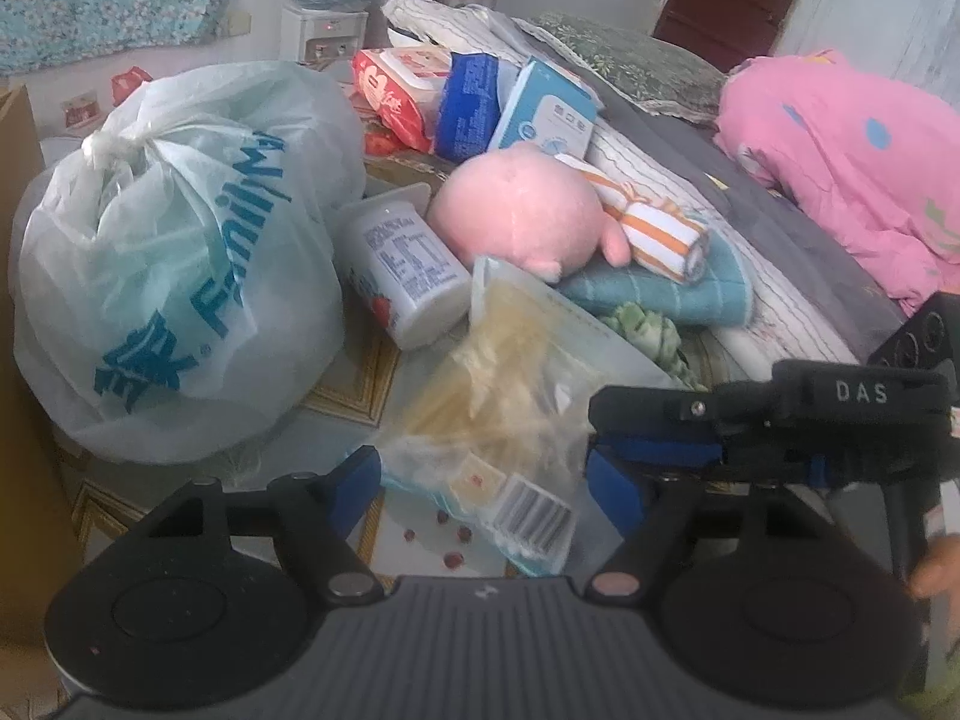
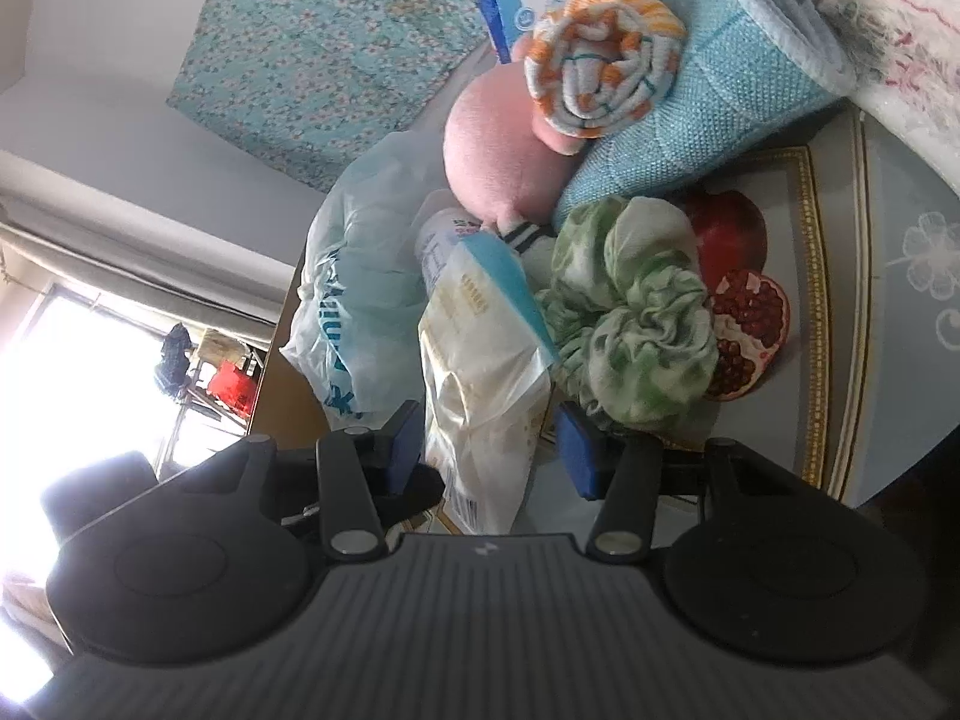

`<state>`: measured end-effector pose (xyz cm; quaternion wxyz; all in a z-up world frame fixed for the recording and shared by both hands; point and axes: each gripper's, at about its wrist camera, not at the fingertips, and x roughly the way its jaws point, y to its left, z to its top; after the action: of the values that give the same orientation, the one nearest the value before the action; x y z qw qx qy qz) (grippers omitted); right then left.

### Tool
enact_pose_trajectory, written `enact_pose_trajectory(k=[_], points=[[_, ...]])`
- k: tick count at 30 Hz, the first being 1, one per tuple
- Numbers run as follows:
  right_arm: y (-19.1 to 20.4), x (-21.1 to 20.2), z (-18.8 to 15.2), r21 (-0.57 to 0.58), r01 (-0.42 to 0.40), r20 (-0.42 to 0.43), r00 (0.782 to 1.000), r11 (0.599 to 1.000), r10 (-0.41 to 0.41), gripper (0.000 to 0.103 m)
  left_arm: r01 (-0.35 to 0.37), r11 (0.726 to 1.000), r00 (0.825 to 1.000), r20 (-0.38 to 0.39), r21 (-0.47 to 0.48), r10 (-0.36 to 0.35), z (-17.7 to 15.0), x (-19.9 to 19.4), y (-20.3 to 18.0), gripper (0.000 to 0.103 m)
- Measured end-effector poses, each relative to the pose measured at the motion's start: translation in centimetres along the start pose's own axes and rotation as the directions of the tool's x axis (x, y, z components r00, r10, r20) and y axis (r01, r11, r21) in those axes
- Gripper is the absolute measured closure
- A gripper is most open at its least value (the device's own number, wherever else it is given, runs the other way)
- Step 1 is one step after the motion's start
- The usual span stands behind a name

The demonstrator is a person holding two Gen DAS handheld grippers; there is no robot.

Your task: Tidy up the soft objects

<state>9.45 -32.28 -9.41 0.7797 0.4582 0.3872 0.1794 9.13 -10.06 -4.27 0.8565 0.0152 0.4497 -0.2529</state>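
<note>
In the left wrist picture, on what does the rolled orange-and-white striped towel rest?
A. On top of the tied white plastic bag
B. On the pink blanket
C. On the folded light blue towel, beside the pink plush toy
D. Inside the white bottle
C: the rolled striped towel lies on the folded light blue towel, right next to the pink plush toy.

Rolled towel (image 1: 660, 228) lies on folded towel (image 1: 666, 294), beside plush (image 1: 516, 210).
</note>
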Motion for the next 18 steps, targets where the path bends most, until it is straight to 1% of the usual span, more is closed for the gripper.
enact_pose_trajectory(k=[4, 6, 7, 16, 18], points=[[-0.4, 0.5, 0.2, 0.051, -0.009, 0.008, 1.000, 0.999, 0.008, 0.054, -0.018, 0.999, 1.000, 0.015, 0.036, 0.018, 0.5, 0.4, -0.3, 0.025], [-0.5, 0.7, 0.3, 0.069, -0.013, 0.012, 1.000, 0.998, 0.012, 0.054, -0.023, 0.998, 1.000, 0.022, 0.054, 0.022, 0.7, 0.8, -0.4, 0.022], [-0.6, 0.8, 0.4, 0.077, -0.017, 0.013, 1.000, 0.997, 0.016, 0.054, -0.020, 0.998, 1.000, 0.024, 0.059, 0.018, 0.8, 1.0, -0.5, 0.021], [-2.0, 1.1, 0.9, 0.132, -0.063, 0.027, 0.998, 0.989, 0.060, 0.055, 0.026, 0.997, 1.000, 0.012, 0.074, -0.027, 1.7, 2.1, -0.3, 0.018], [-2.3, 1.1, 1.1, 0.134, -0.068, 0.031, 0.997, 0.989, 0.065, 0.055, 0.046, 0.996, 0.999, -0.004, 0.082, -0.046, 1.8, 2.3, -0.5, 0.017]])
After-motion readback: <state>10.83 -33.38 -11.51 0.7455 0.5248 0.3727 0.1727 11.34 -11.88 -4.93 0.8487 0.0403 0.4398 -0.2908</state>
